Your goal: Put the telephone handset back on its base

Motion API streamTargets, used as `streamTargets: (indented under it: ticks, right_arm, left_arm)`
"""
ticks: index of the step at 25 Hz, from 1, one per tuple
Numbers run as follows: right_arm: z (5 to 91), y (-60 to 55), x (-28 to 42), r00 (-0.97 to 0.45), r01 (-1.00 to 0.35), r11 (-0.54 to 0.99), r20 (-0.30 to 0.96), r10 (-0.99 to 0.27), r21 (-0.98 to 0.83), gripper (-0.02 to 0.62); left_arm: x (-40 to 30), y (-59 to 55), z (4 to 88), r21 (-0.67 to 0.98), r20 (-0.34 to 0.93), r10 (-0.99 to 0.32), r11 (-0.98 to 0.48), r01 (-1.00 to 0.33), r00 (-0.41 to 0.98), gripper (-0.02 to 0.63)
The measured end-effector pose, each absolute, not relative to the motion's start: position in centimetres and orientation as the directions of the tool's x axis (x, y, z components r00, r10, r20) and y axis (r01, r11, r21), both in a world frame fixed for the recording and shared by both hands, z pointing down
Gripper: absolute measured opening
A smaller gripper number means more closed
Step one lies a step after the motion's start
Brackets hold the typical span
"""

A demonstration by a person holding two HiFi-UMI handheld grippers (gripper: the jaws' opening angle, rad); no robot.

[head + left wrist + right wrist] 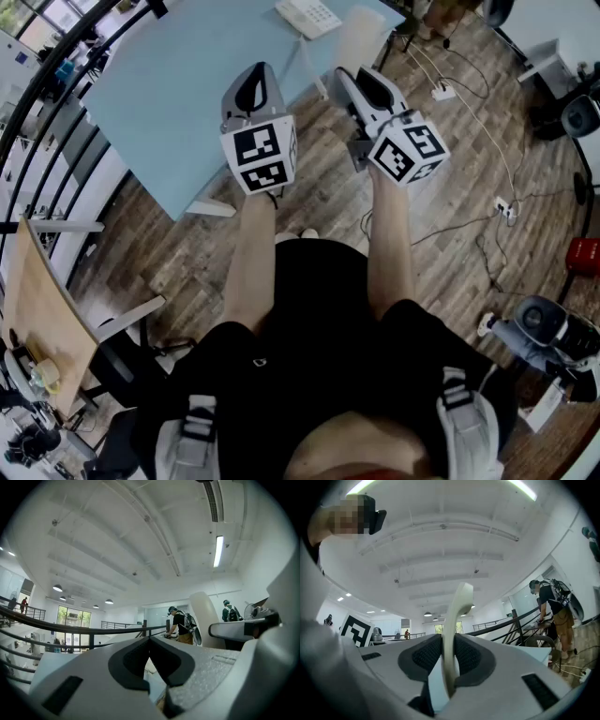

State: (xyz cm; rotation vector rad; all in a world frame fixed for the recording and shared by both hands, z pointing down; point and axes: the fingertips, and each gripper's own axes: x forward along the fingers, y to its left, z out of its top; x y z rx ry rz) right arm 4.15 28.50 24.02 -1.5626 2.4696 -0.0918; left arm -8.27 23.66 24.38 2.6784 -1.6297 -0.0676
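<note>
In the head view the white telephone base (309, 16) sits on the light blue table (178, 94), near its far edge. My right gripper (354, 75) is shut on the cream handset (358, 42), which sticks up out of its jaws in front of the table's right corner, short of the base. In the right gripper view the handset (453, 630) stands edge-on between the two dark pads (425, 656). My left gripper (254, 71) hovers over the table's near edge beside it, shut with nothing in it. The left gripper view has the handset (204, 618) to its right.
Cables and power strips (443, 91) trail across the wooden floor to the right. A wooden desk (42, 309) with a chair stands at the lower left and a black railing (37, 103) runs along the left. Two people (180, 625) stand far off.
</note>
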Motion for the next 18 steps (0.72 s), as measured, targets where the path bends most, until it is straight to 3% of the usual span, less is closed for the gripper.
streamTargets:
  ticks: [6, 18]
  right_arm:
    - [24.2, 28.3, 4.2, -0.431, -0.879, 0.45, -0.142, -0.891, -0.157, 0.08]
    - [26.8, 25.7, 9.4, -0.389, -0.866, 0.398, -0.091, -0.917, -0.303, 0.08]
  left_arm:
    - [-8.0, 23.6, 24.5, 0.028, -0.032, -0.893, -0.451, -0.892, 0.45, -0.002]
    - [-5.4, 22.8, 26.0, 0.036, -0.005, -0.893, -0.449, -0.893, 0.45, -0.002]
